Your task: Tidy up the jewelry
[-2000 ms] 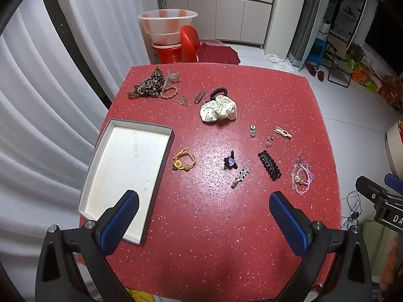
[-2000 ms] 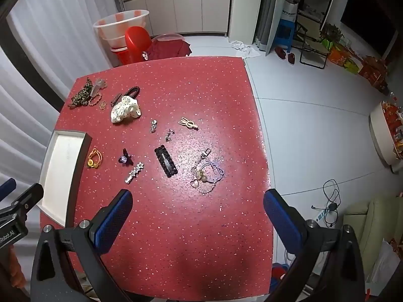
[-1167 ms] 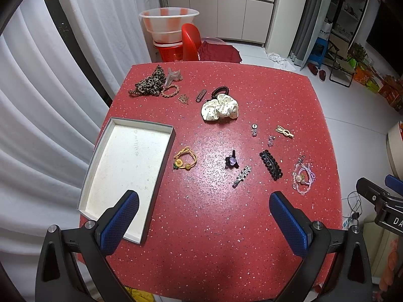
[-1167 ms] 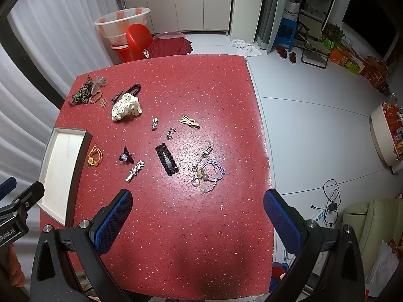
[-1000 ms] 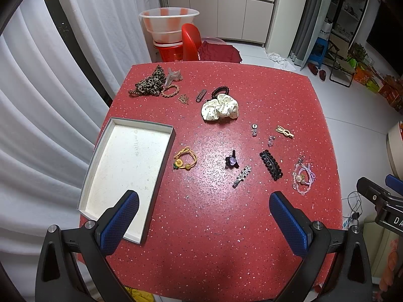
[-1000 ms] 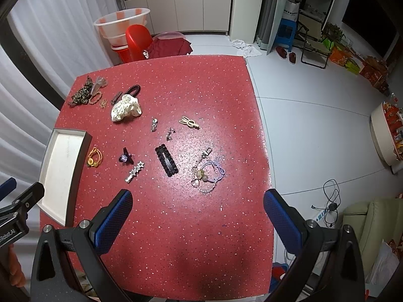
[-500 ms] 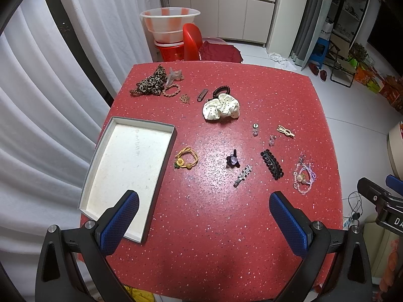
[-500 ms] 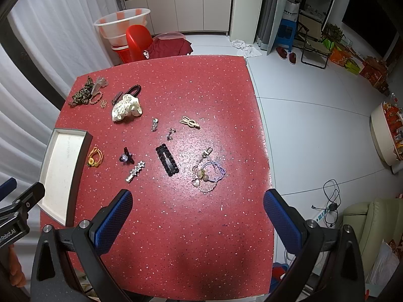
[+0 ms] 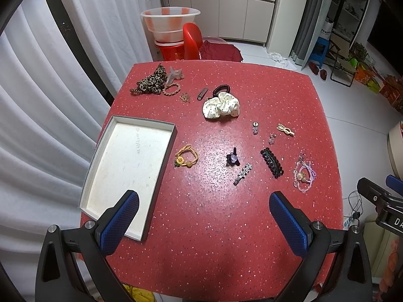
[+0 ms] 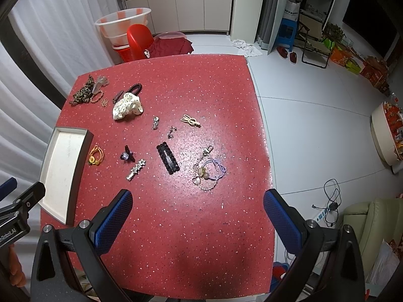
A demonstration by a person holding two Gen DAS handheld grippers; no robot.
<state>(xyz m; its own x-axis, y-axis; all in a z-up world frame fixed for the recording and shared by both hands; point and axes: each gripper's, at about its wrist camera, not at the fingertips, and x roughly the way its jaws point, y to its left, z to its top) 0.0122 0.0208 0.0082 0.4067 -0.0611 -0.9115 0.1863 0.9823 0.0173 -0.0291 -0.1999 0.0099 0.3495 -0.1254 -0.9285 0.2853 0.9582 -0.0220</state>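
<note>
Nearest the cameras, the left gripper [image 9: 204,216] and the right gripper [image 10: 197,215] both hovered above the near edge of the tabletop [image 9: 201,239] with jaws spread wide and nothing between them; their pads were ribbed blue rubber on black frames. The tabletop was glossy red, flecked with pale speckles. On its left side lay a shallow rectangular tray [image 9: 100,148] with a dull white floor and a dark rim, nothing inside it. Just beside the tray's right wall sat an orange corded bracelet [image 9: 186,156]. Further right came a small purple claw clip [image 9: 232,159], a silver star barrette [image 9: 243,173], a long black beaded clip [image 9: 271,162] and a tangle of lilac cord and pale beads [image 9: 304,175]. Beyond them lay a cream polka-dot scrunchie [image 9: 221,105], puffy and crumpled, touching a dark coiled hair tie [image 9: 221,88]. At the far left corner sat a leopard-print scrunchie [image 9: 151,81]. Compared with two seconds before, the jewelry lay in the same places and both grippers remained just as wide.
</note>
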